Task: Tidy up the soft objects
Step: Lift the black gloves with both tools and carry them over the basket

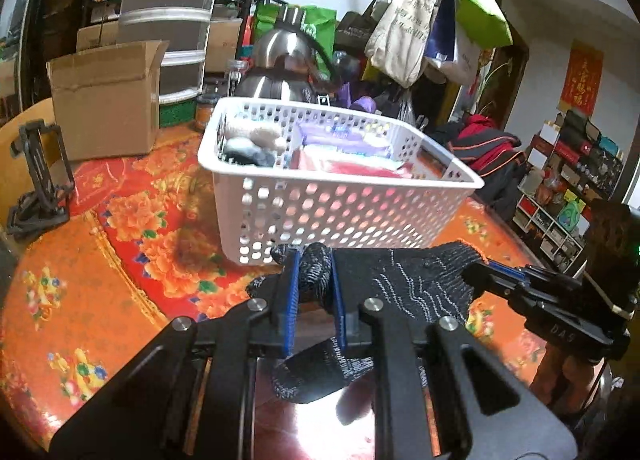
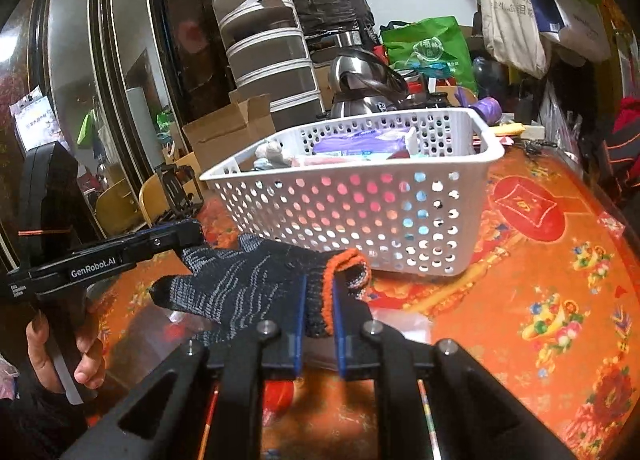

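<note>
Black knitted glove with orange cuff (image 2: 256,284) hanging stretched between my grippers, just before white perforated plastic basket (image 1: 320,212). Left gripper (image 1: 314,276) pinching finger end, right gripper (image 2: 320,300) clamping cuff. Am mid-carry; next I judge lifting over rim, releasing inside.

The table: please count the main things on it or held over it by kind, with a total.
Knitted gloves: 1, the black glove, held by the left gripper and the right gripper
White baskets: 1, the perforated basket
Cardboard boxes: 1, the open box
Steel kettles: 1, the kettle
Total: 4
</note>
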Demonstrator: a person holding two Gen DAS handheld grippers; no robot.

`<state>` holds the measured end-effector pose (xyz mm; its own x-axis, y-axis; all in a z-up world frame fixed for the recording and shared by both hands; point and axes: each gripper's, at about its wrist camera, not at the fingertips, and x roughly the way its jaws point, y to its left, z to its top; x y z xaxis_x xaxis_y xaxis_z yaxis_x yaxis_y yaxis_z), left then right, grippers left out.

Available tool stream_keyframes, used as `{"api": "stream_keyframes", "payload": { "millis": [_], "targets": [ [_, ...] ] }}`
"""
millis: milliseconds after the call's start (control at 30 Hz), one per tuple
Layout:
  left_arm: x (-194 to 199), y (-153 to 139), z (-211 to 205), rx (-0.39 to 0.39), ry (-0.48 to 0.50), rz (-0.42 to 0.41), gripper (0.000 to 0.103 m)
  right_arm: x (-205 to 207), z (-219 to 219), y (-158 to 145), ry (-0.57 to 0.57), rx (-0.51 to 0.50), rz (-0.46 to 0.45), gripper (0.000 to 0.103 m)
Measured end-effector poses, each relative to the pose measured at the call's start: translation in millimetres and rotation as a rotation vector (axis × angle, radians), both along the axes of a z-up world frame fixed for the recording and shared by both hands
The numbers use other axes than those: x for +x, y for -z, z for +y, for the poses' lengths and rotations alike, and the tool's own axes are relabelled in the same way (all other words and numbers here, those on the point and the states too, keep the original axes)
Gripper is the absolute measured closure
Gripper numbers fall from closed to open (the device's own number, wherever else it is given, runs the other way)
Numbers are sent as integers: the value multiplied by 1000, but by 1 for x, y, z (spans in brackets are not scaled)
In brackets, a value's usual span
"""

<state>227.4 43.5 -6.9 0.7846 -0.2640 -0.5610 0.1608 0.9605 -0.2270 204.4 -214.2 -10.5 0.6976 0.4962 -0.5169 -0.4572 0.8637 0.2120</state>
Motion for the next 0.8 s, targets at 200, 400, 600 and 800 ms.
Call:
{"api": "stream_keyframes", "payload": {
  "millis": [200, 400, 600, 800],
  "targets": [
    [-18, -52, -4, 11, 17, -67, 90, -21, 4, -46, 12, -42, -77, 93],
    [-8, -111, -4, 10, 26, -100, 89, -20, 3, -103, 31, -44, -131, 93],
    [41, -162, -14, 43, 9, -113, 89, 21, 11, -154, 86, -104, -175, 93],
    [120, -188, -25, 80, -32, -69, 89, 80, 14, -165, 138, -137, -149, 93]
  ]
}}
